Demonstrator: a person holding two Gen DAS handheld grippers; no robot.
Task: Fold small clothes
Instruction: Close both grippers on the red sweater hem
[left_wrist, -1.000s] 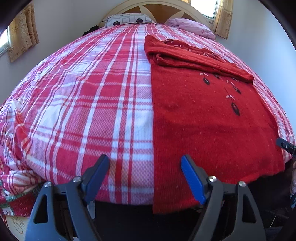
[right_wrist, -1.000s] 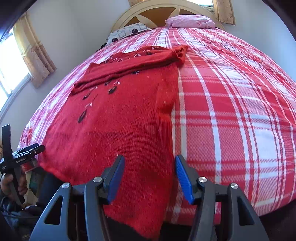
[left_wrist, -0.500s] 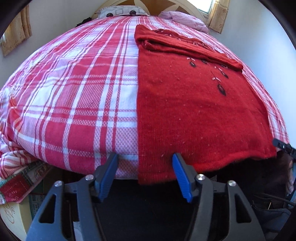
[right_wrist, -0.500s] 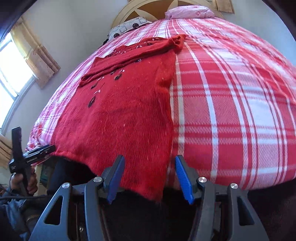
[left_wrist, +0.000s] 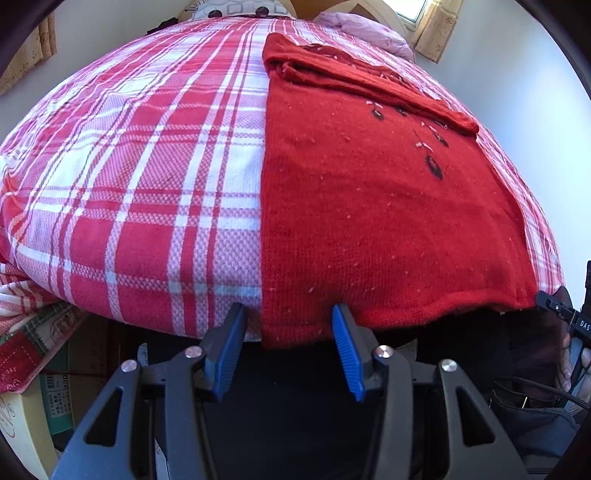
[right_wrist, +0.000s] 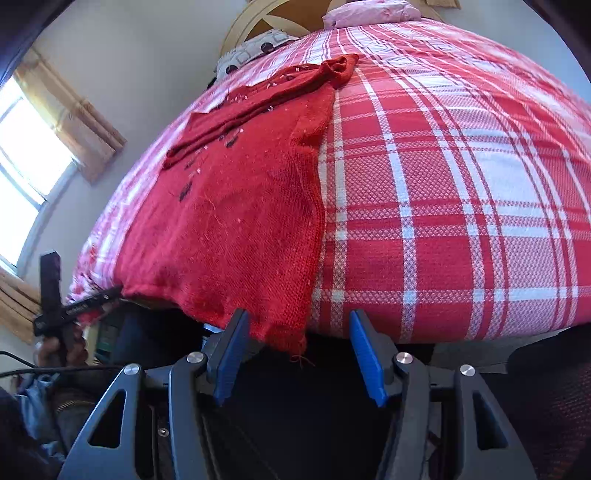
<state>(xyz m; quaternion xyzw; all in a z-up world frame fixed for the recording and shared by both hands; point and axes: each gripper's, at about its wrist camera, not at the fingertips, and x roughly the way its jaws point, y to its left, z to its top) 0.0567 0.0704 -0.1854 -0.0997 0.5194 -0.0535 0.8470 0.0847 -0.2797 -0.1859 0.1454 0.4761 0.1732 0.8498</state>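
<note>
The red sweater (left_wrist: 369, 206) is laid lengthwise on the bed (left_wrist: 147, 184), its hem overhanging the near edge. Each hem corner is straddled by a tool: the left tool (left_wrist: 288, 350) is closing, the right tool (right_wrist: 299, 354) is held open; neither is pressed on.

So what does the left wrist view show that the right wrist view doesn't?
Only the left wrist view: boxes under the bed's edge, and the sweater's left hem corner between the closing left hand-held gripper fingers. Only the right wrist view: a bright window, and the right hem corner with a loose thread at the right hand-held gripper. Both: the red sweater on the plaid bedspread.
</note>
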